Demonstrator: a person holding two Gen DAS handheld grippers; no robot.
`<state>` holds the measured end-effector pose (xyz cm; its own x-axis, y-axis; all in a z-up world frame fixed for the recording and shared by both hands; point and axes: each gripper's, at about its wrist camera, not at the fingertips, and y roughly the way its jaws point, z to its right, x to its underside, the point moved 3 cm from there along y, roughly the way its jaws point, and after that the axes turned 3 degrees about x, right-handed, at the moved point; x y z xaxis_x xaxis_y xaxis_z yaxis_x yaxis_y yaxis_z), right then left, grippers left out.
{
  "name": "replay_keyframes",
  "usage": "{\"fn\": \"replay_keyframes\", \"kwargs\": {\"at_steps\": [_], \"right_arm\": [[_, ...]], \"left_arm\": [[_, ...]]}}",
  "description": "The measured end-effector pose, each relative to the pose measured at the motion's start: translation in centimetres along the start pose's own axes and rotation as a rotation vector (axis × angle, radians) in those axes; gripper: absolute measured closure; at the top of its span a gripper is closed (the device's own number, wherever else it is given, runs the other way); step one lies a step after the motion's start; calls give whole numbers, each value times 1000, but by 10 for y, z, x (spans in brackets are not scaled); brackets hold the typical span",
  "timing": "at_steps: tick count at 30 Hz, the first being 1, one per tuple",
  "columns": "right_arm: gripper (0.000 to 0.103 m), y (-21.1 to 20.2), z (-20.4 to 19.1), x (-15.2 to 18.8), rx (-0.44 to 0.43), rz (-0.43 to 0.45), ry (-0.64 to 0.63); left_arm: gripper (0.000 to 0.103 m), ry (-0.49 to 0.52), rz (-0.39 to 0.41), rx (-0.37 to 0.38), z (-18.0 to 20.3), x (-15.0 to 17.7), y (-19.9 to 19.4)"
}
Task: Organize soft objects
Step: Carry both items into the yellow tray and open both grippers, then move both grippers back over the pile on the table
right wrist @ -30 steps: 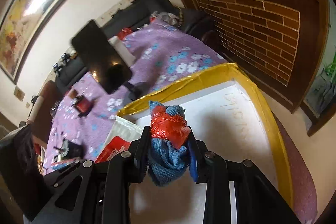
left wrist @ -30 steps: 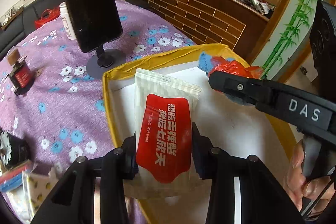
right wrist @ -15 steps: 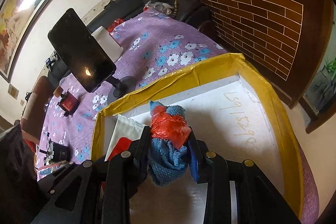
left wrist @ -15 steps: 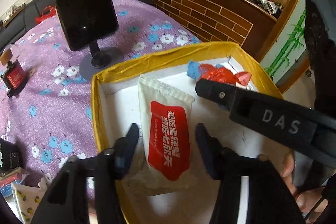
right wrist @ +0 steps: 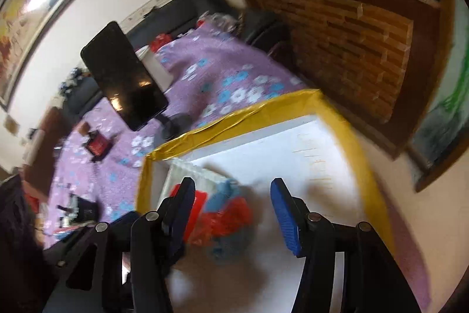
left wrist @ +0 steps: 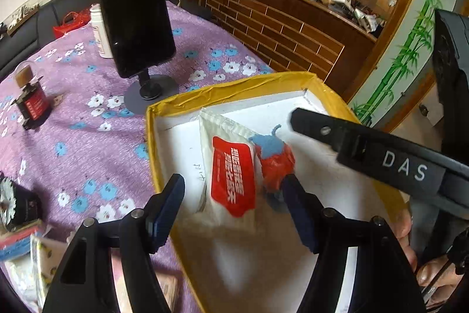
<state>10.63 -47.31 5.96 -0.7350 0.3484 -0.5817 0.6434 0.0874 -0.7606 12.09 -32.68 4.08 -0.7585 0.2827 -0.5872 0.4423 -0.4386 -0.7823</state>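
The left gripper (left wrist: 234,195) is hanging over the near part of a yellow-rimmed box (left wrist: 222,90), its 2 jaws apart and opening wider. Between them, lying loose on the white floor of the box and touched by neither pad, is a wet wipe pack (left wrist: 231,175) with a red label, its long side running away from the gripper. Just beyond the left gripper's right finger, a blue and red cloth bundle (left wrist: 274,163) is lying against the right edge of the pack.

The right gripper (right wrist: 233,207) is also over the box, its jaws parting too, with a clear gap on both sides. The cloth bundle (right wrist: 227,220) is sitting below and between them, closer to the left finger, and appears free of both pads; this view is blurred, so finer contact is hard to judge. To the left of that finger the wet wipe pack (right wrist: 187,175) is showing partly, pressed beside the bundle.

In the left wrist view the right gripper's black body is crossing in from the right, a person's hand (left wrist: 419,263) wrapped around its handle.

Ahead of both grippers, past the far wall of the box, a dark phone on a stand (left wrist: 133,11) is standing upright on a purple flowered tablecloth (left wrist: 88,122).
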Motion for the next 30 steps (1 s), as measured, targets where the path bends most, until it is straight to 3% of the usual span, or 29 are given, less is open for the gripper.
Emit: {"fn": "replay_keyframes", "kwargs": {"at_steps": [6,14,20,26,30], "right_arm": [[45,-44,-6,12,175,129,-60],[45,-79,-30,37,157,240,-103],[45,-94,-64,65,253,311,-194],[45,-109,-97,103,160,352,-278],[45,-108,-133,146,50,304,-439]], "left_arm": [[34,21,85,-24,-5,19,-43],[28,39,216,-59,-17,52,-109],[23,60,308,-122,-38,85,-154],[22,39,331,-207,-79,128,-182],[20,-19,263,-284,-122,167,-190]]}}
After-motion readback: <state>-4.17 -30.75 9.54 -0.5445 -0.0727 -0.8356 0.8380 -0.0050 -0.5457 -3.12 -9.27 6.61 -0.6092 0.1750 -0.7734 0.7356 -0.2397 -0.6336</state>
